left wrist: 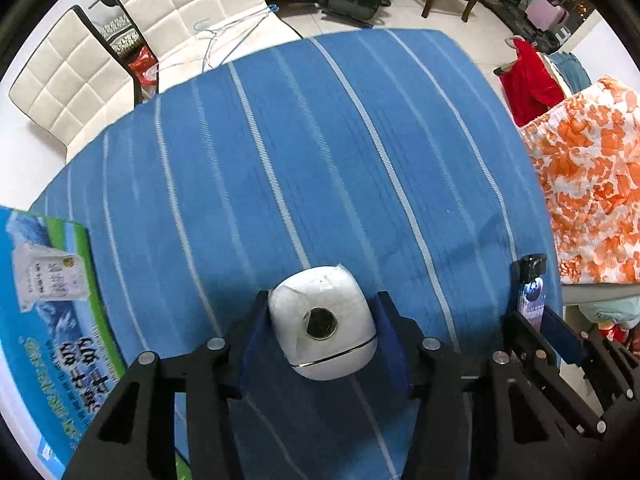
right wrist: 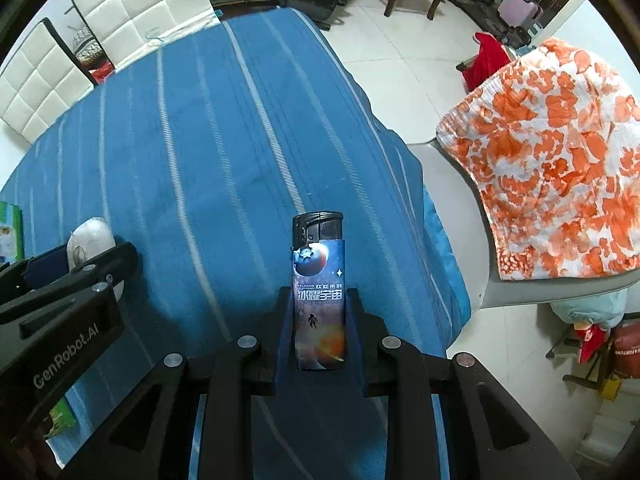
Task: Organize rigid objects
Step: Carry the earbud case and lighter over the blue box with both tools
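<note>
White rounded device [left wrist: 322, 322], dark round lens on front, clamped between blue pads of left gripper [left wrist: 322, 320], held above blue striped cloth [left wrist: 280, 160]. Lighter [right wrist: 319, 292], space print, black cap up, upright, pinched low on body by right gripper [right wrist: 319, 320], also over cloth. Both grippers side by side, right one just beside left. Blue-green carton [left wrist: 48, 300] flat at cloth's left edge. White quilted chairs [left wrist: 180, 4] beyond far side. Orange-flowered cloth [right wrist: 552, 168] draped to right.
</note>
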